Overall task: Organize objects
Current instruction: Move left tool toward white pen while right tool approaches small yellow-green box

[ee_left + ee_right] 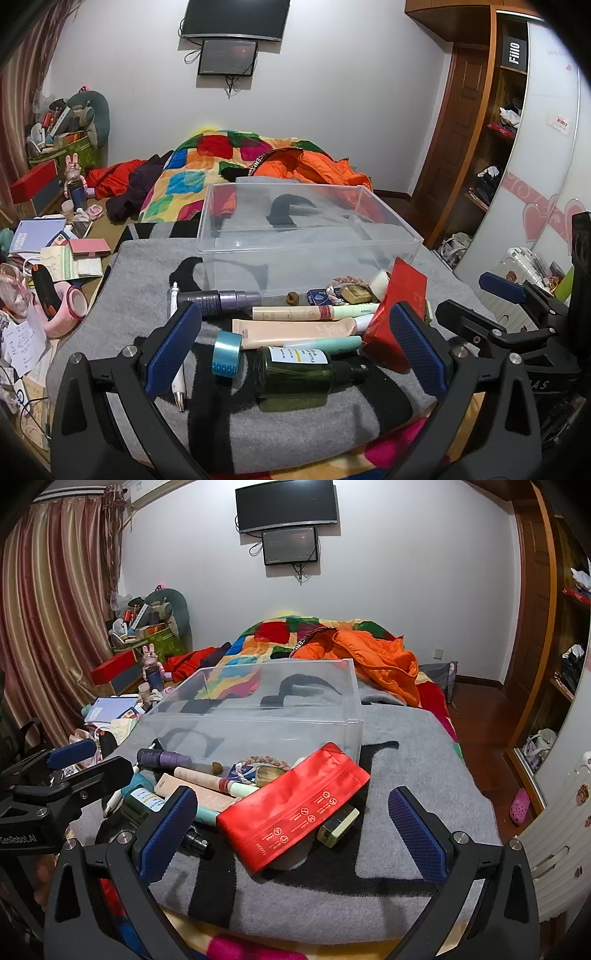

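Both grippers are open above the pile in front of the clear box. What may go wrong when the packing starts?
1. The red pouch leans on the tubes; lifting it may shift them, and it may sag in the right gripper.
2. The green bottle lies on its side and may roll on the soft grey blanket.
3. The clear box stands on that same blanket, so a push may slide it.

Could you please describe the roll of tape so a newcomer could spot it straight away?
Start at the clear plastic bin on the grey blanket. Among the clutter before it, the tape roll stands on edge beside the green bottle: the only shiny light-blue ring.
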Tool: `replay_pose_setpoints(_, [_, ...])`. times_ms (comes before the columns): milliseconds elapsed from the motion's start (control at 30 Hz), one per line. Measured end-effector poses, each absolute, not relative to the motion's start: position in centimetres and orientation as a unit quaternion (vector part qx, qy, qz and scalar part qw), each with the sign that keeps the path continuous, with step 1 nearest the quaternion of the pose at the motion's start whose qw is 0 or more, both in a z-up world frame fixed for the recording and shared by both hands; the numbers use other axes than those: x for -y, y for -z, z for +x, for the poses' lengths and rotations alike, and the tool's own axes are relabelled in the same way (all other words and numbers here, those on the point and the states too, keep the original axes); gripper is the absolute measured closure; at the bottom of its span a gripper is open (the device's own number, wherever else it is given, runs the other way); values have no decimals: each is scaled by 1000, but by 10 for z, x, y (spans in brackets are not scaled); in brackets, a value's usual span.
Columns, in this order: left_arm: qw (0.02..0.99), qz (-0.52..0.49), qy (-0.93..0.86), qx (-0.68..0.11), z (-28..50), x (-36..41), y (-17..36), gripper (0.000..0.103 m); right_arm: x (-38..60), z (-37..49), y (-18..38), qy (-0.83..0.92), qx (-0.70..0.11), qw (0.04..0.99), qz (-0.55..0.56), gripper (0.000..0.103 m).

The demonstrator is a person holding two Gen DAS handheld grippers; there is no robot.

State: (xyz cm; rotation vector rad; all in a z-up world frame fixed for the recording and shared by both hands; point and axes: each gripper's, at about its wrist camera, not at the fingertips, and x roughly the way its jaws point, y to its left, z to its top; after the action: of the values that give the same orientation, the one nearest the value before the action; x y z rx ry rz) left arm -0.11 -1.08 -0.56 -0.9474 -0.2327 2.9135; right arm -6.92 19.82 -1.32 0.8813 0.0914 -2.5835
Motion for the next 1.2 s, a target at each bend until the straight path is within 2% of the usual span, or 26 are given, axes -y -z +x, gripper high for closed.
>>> replay_pose_setpoints(1200, [49,-304,-948,79,5,14,3,0,-194,-61,5,925,-29,220,309,0])
